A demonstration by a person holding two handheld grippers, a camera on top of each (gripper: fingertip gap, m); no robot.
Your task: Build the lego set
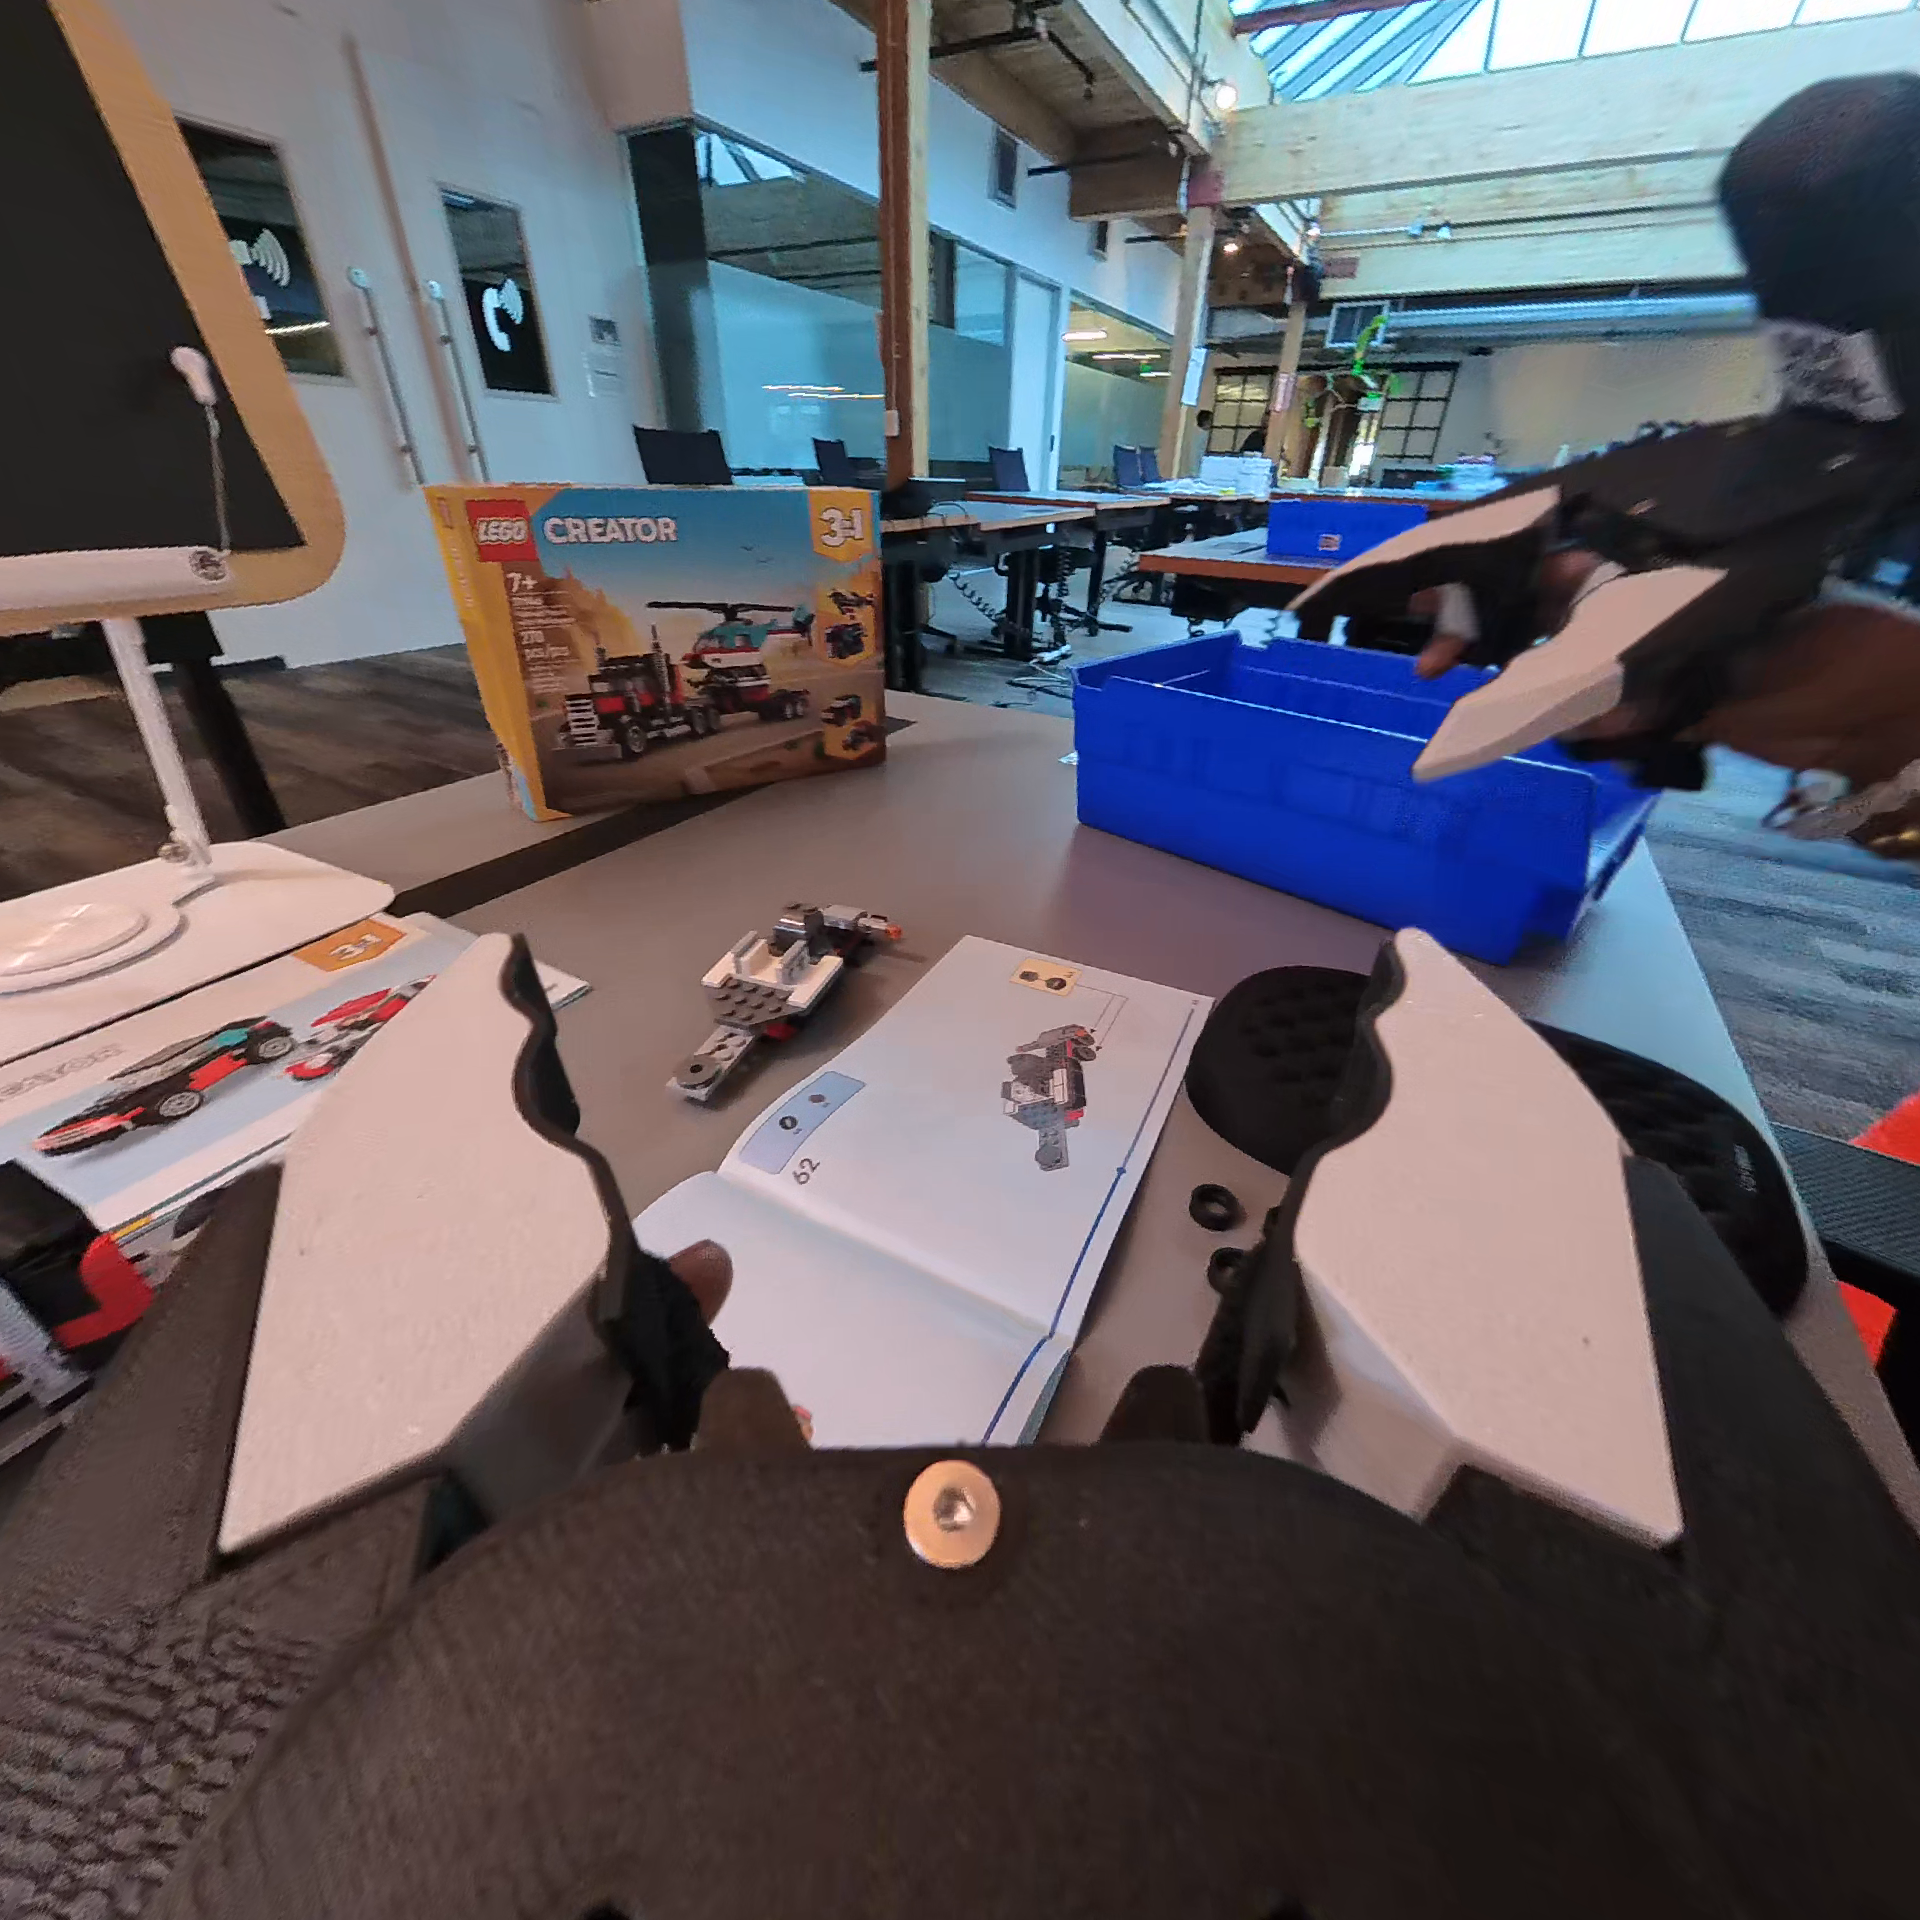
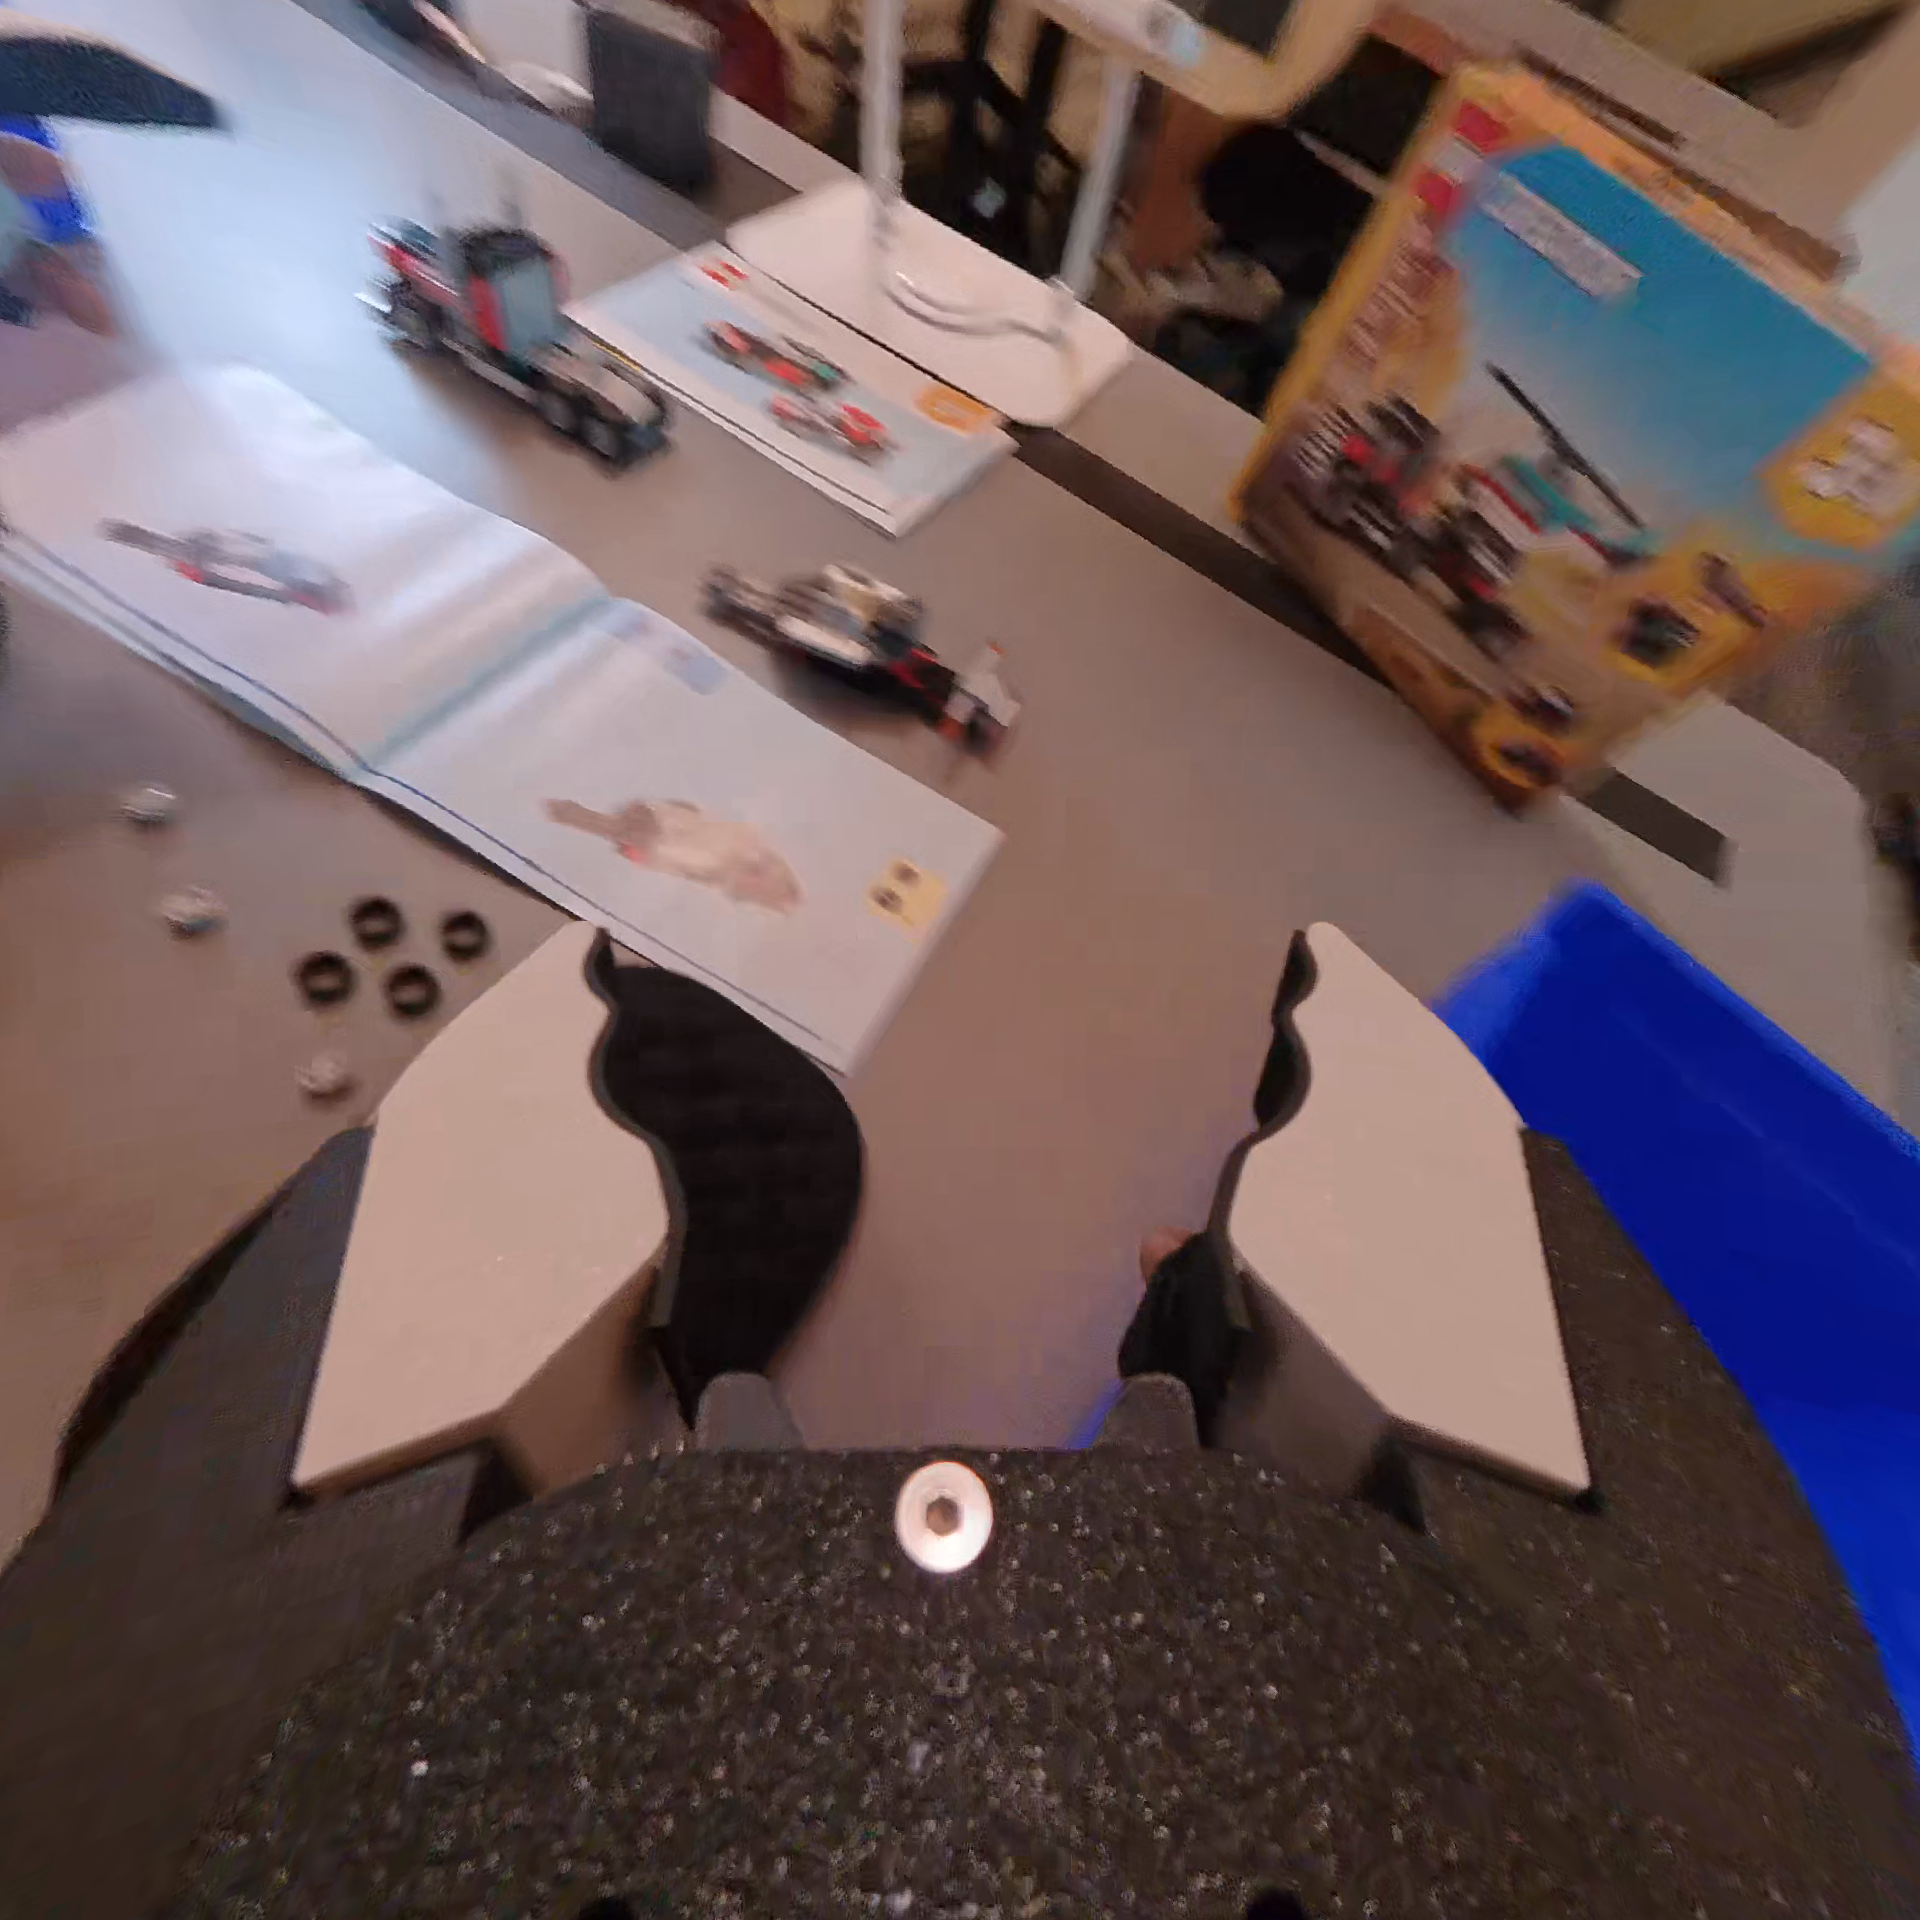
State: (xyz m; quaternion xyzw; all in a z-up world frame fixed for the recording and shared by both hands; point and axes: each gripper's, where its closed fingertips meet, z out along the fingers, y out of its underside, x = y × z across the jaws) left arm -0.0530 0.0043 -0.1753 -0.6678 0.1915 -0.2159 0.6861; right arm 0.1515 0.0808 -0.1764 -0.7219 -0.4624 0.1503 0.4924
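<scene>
A partly built grey, white and black lego model (image 1: pixel 774 987) lies on the grey table (image 1: pixel 997 831) beyond an open instruction booklet (image 1: pixel 935 1174); both also show in the right wrist view, the model (image 2: pixel 862 644) and the booklet (image 2: pixel 499 686). My left gripper (image 1: pixel 951 956) is open and empty, low over the booklet. My right gripper (image 2: pixel 945 935) is open and empty; in the left wrist view it (image 1: pixel 1361 686) hovers over the blue bin (image 1: pixel 1320 790). Small black tyres (image 2: pixel 390 951) and tiny grey pieces (image 2: pixel 192 909) lie loose on the table.
The lego box (image 1: pixel 665 644) stands at the back. A finished black and red truck (image 2: pixel 509 322) and a second booklet (image 2: pixel 800 384) lie near a white lamp base (image 2: pixel 935 291). A black round pad (image 1: pixel 1288 1060) lies right of the booklet. The model (image 2: pixel 862 644) is about equally far from each gripper, around 20 cm. It is also in sight in the left wrist view (image 1: pixel 826 950).
</scene>
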